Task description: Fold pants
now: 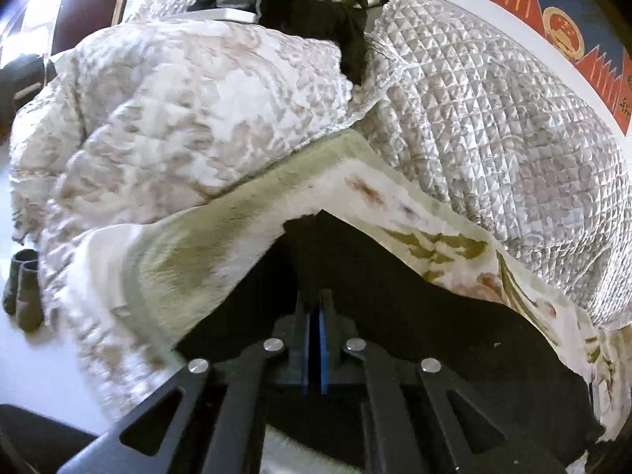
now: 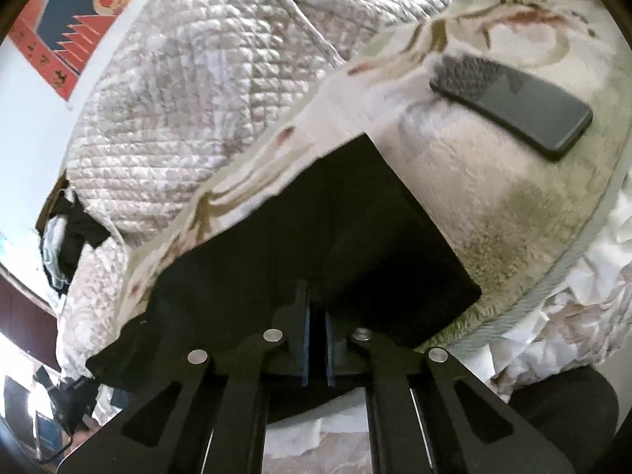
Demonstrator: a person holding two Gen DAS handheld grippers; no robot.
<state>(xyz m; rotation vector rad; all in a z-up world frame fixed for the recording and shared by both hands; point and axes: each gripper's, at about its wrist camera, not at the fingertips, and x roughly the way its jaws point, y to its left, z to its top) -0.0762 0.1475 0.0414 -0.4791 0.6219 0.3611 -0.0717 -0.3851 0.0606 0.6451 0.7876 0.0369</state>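
On the bed, the black pants [image 1: 414, 316] lie over a fleece blanket [image 1: 221, 252] with a floral print. In the right wrist view the pants [image 2: 347, 237] show a straight edge and a squared corner at the right, resting on the blanket [image 2: 493, 197].

Left gripper [image 1: 315, 316]: the blue-padded jaws are clenched, with only a thin slit between the pads. Black fabric lies against the tips, and the jaws appear to be grasping the pants.

Right gripper [image 2: 316, 316]: the jaws stand close together with a narrow dark gap between the pads. Black fabric sits at the tips, and the jaws appear to be grasping the pants.

A dark phone [image 2: 513, 102] lies flat on the blanket, beyond the pants and apart from them. A quilt [image 1: 493, 118] with a diamond-stitch pattern is heaped behind the blanket, and a second, floral quilt [image 1: 177, 110] lies beside it. A pile of clothes [image 1: 308, 4] sits at the far end of the bed. A red and blue poster [image 1: 561, 19] hangs on the wall.
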